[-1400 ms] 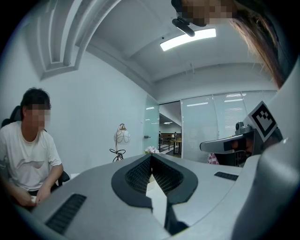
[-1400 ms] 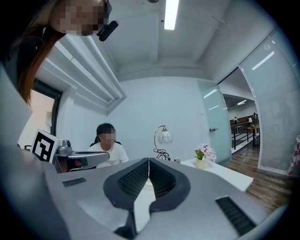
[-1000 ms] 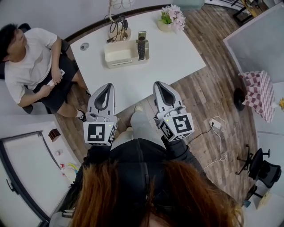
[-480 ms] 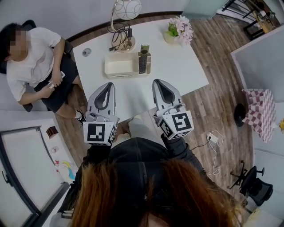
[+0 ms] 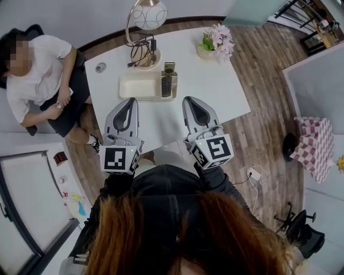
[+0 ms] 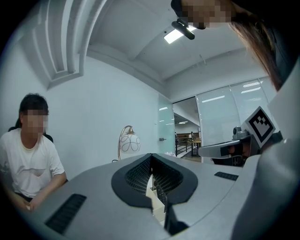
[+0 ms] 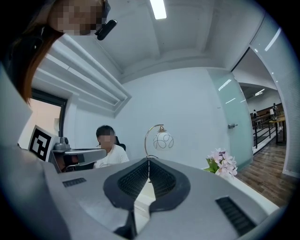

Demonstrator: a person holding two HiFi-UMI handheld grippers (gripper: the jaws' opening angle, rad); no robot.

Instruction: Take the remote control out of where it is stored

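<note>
Fingers (image 6: pixel 137 177) of the left gripper (image 5: pixel 131 101) are pressed together with nothing between them. Same on the right gripper (image 5: pixel 189 100): fingers (image 7: pixel 135 181) closed, empty. Both point roughly level, side by side, a gap between them.

- Wooden floor (image 5: pixel 269 70): open strip right of the right fingers, past the table's right edge.
- White table (image 5: pixel 215 86): the near edge runs under the gripper bodies, so both fingertips sit over the near part of the top. Bare surface right of the right fingers out to the right edge; only a narrow bare band ahead of the left fingers.
- Seated person (image 5: pixel 40 75): left of the left fingers, off the table's left edge, close to that corner.
- Lamp (image 5: pixel 149 14): far side, ahead of the left fingers, behind the tray; its cables (image 5: pixel 141 51) lie close behind the tray's back wall.
- Cream tray (image 5: pixel 140 86): just ahead of the left fingertips, not touching. Its large compartment looks empty.
- Flowers (image 5: pixel 217 40): ahead and right of the right fingers, near the far edge.
- Remote control (image 5: pixel 167 85): in the tray's narrow right-end compartment, ahead of the gap between the two sets of fingers, untouched.
- Small round disc (image 5: pixel 100 67): ahead-left, near the left edge.
</note>
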